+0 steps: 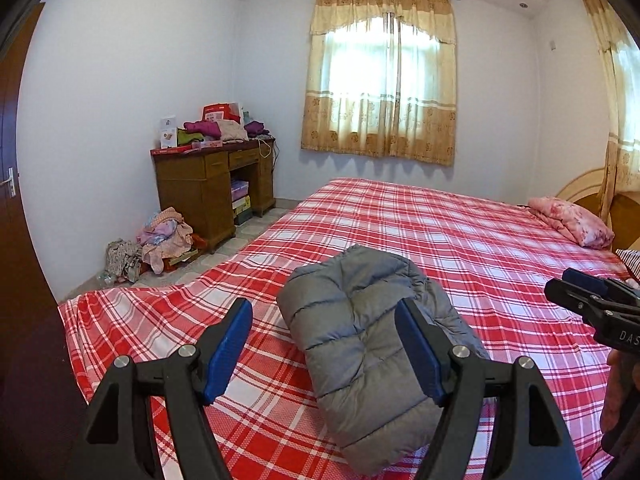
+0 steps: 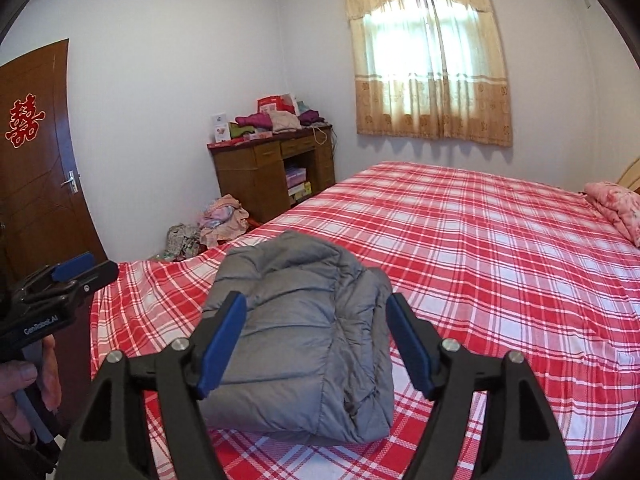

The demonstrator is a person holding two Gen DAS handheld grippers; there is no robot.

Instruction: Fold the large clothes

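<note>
A grey quilted puffer jacket (image 1: 360,344) lies folded into a thick bundle on the red plaid bed sheet (image 1: 460,240). My left gripper (image 1: 324,320) hovers above its near end, jaws wide apart, nothing between the blue pads. The same jacket (image 2: 304,344) fills the middle of the right wrist view. There my right gripper (image 2: 316,320) also hangs over it with jaws spread and nothing gripped. Each gripper shows at the edge of the other's view: the right gripper (image 1: 592,296) and the left gripper (image 2: 68,276).
A pink floral pillow (image 1: 572,220) lies at the bed's far right. A wooden desk (image 1: 212,188) piled with clothes stands in the corner, with a heap of clothes (image 1: 160,240) on the floor beside it. A brown door (image 2: 36,160) is at the left. A person's hand (image 2: 16,384) holds a handle.
</note>
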